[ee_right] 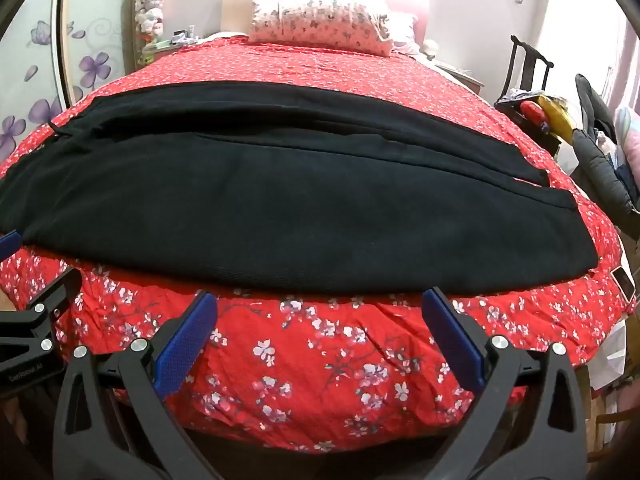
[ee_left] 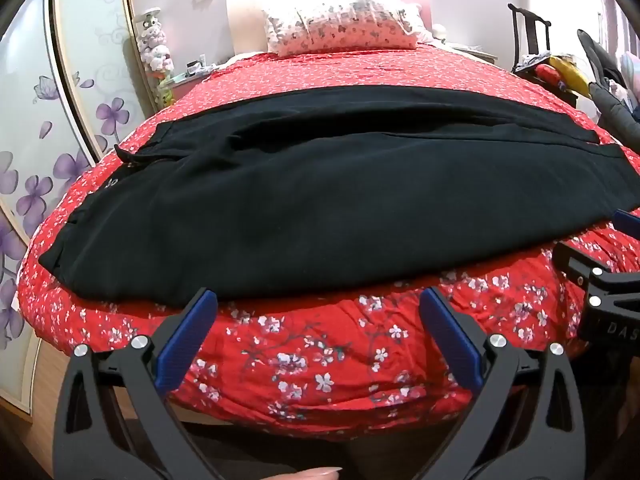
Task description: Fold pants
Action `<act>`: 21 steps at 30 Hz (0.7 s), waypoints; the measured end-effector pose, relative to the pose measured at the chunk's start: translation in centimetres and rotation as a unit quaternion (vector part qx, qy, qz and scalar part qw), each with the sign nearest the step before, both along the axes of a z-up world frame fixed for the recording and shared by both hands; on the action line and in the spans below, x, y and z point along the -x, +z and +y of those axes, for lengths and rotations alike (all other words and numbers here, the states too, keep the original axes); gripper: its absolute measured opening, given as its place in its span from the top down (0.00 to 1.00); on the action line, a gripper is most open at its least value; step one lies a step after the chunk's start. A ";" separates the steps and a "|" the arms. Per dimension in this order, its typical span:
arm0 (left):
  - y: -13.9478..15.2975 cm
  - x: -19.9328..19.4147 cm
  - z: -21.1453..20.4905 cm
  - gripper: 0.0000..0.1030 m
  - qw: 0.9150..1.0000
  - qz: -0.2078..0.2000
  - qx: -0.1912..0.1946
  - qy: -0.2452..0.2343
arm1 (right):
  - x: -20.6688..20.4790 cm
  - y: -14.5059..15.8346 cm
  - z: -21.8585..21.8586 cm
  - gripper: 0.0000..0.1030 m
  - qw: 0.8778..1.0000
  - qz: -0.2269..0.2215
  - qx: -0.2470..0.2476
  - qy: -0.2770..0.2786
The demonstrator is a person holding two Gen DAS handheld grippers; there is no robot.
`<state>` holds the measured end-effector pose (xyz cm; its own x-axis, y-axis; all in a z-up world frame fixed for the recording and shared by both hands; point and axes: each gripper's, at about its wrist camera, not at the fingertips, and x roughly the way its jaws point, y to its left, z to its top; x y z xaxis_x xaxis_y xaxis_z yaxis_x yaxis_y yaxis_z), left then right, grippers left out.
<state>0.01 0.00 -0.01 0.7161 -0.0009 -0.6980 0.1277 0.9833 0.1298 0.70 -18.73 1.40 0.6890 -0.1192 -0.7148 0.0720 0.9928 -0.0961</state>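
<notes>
Left wrist view: my left hand-held gripper (ee_left: 318,322) stands spread as wide as it goes, its blue pads (ee_left: 186,342) apart with nothing between them, hovering over the near edge of the bed (ee_left: 320,368) and tilted down toward it. It holds nothing and touches nothing. A fingertip (ee_left: 320,472) of mine shows at the bottom edge of this view. At the right of the same view I see part of my right hand-held gripper (ee_left: 616,280), with the letters "DAS" readable on its black body; the rest of that word is cut off.

In the right wrist view, my right hand-held gripper (ee_right: 320,320) is likewise released, jaws wide, empty, angled down at the bedspread just short of the cloth. My left one shows at the left edge of this view, bearing small pale lettering that I cannot read with confidence.

The black pants (ee_left: 304,196) lie spread flat across the bed, crosswise, on the red bedspread with white blossoms. The waist end is toward the left, the leg ends toward the right, and the two legs lie side by side with a seam line between them. The near edge of the pants lies just beyond both sets of fingertips. A flowered pillow (ee_left: 344,26) rests at the head of the bed, well apart from the pants.
</notes>
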 end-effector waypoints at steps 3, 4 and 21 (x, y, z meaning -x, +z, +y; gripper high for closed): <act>0.0 0.0 0.0 0.02 1.000 0.000 0.000 0.000 | 0.0 0.0 0.0 0.01 1.000 0.000 0.001 0.000; 0.0 0.0 0.0 0.02 1.000 0.000 0.001 0.001 | 0.0 0.0 0.0 0.01 1.000 0.000 0.001 0.000; 0.0 0.0 0.0 0.02 1.000 -0.002 -0.002 0.000 | 0.0 0.0 0.0 0.01 1.000 0.002 0.000 0.000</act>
<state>0.00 -0.01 0.00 0.7184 0.0028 -0.6956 0.1270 0.9827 0.1351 0.73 -18.75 1.36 0.6866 -0.1197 -0.7171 0.0719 0.9927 -0.0969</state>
